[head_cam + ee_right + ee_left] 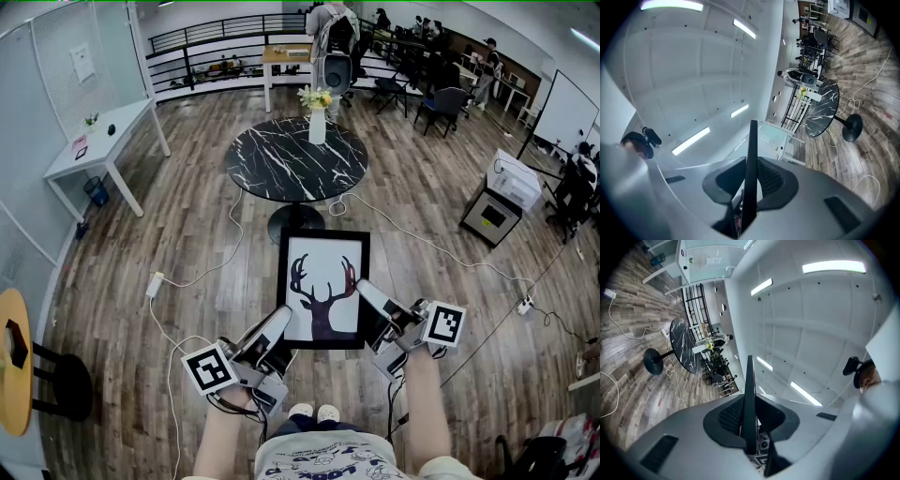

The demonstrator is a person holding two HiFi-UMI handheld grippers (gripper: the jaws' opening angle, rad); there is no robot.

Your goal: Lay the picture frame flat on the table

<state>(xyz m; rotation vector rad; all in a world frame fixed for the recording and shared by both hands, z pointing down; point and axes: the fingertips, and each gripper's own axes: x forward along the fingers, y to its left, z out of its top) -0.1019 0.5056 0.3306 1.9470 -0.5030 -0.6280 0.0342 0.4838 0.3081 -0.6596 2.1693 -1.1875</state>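
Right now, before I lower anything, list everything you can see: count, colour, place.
picture frame: one, black with a deer print, held between both grippers
round table: one, black marbled, straight ahead
vase: one, white with yellow flowers, on the round table's far side
side table: one, white, far left
cables: several, white, on the wooden floor
left gripper: grey, shut on the frame's lower left corner
right gripper: grey, shut on the frame's right edge
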